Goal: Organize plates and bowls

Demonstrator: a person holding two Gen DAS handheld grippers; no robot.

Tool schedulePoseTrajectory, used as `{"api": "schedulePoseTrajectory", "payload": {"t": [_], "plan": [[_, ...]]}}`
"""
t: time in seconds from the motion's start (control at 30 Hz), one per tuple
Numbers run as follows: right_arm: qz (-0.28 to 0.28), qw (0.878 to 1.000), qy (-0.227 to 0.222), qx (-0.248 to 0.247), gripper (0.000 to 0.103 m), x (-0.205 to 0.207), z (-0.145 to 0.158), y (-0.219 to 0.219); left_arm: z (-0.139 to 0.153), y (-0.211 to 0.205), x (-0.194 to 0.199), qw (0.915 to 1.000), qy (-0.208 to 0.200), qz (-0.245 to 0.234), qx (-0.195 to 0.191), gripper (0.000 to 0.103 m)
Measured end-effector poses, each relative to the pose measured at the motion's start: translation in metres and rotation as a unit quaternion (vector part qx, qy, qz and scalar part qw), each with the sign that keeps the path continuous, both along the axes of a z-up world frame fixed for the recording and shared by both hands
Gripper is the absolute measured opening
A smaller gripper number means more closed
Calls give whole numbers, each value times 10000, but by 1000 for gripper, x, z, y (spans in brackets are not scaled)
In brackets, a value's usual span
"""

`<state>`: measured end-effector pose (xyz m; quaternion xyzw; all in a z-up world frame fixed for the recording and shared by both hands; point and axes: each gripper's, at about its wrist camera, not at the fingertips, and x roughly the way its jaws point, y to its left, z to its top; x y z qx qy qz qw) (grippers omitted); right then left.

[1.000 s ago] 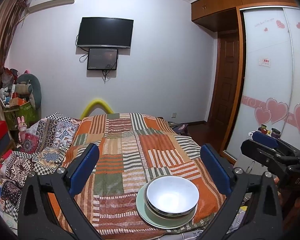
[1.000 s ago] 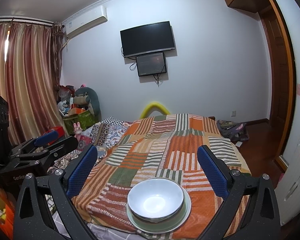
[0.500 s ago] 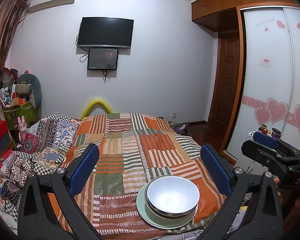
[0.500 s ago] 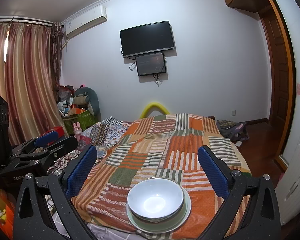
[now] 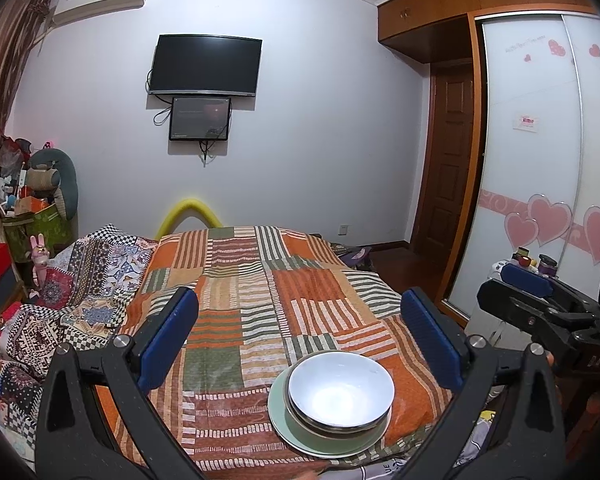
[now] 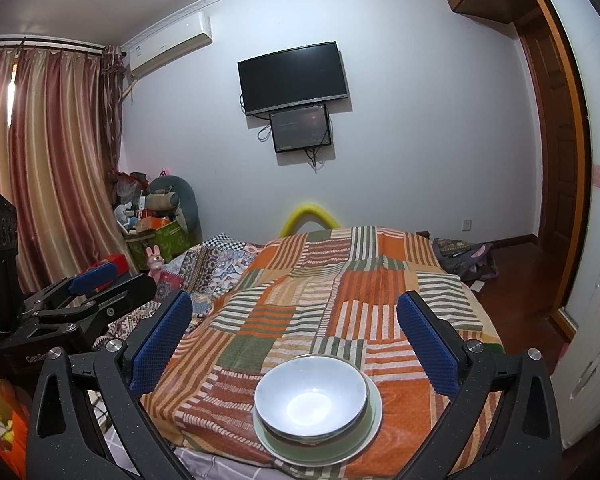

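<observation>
Right tongs [image 6: 292, 344]: spread wide, empty, lower frame. White bowl [image 6: 311, 396]: stacked in a green plate [image 6: 374, 420] on the bed [image 6: 340, 280], bottom centre, apart from both pads. Left tongs [image 6: 88, 292]: left edge.

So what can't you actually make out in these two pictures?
- How many bowls are stacked: both views show the top white bowl hiding all but a rim beneath it.
- Most of the green plate: the bowls cover its middle in both views.
- The near edge of the patchwork bedspread: cut off by the bottom edge.
- The small screen under the TV: text too small to read.
</observation>
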<state>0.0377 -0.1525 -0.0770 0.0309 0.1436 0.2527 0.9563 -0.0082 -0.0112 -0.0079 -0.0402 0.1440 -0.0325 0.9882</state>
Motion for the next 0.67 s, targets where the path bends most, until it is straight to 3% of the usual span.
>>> {"api": "schedulePoseTrajectory", "payload": {"t": [0.67], "plan": [[-15, 10000, 73, -23, 102, -2, -3, -3, 3, 4, 1, 9999, 40, -91, -102, 103]]}}
